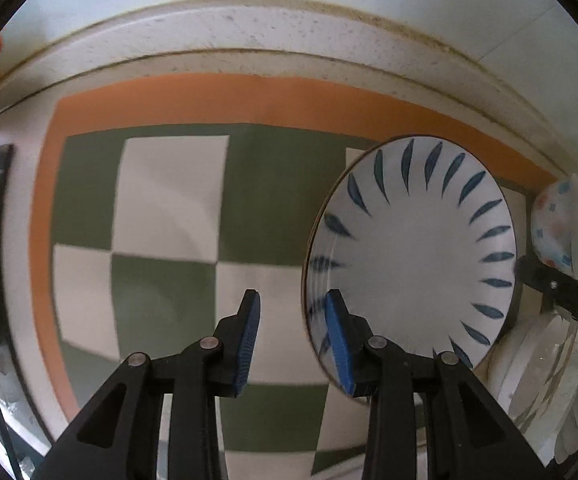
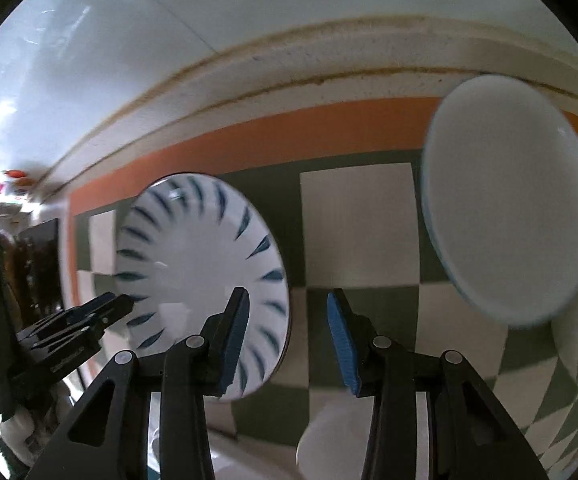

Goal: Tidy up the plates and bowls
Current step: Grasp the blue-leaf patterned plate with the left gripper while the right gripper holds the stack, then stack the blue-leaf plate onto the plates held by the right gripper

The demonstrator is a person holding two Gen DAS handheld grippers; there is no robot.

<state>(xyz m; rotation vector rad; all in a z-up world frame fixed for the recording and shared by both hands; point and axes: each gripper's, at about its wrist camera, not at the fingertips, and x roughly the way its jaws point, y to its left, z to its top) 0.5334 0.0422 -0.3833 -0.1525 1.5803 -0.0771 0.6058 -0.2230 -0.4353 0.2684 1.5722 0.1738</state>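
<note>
Plate (image 1: pixel 413 248) with blue leaf marks stands tilted on its edge over the checkered mat (image 1: pixel 169 200), just to the right of my left gripper (image 1: pixel 293 344); its near rim lies by my right finger pad (image 1: pixel 339 344), and I cannot tell if they touch. Both grippers are released, jaws apart, holding nothing; my right gripper (image 2: pixel 289 344) has this plate on its left, and a plain white plate (image 2: pixel 509 200) stands up on its right. Left one is nearer, I judge.
</note>
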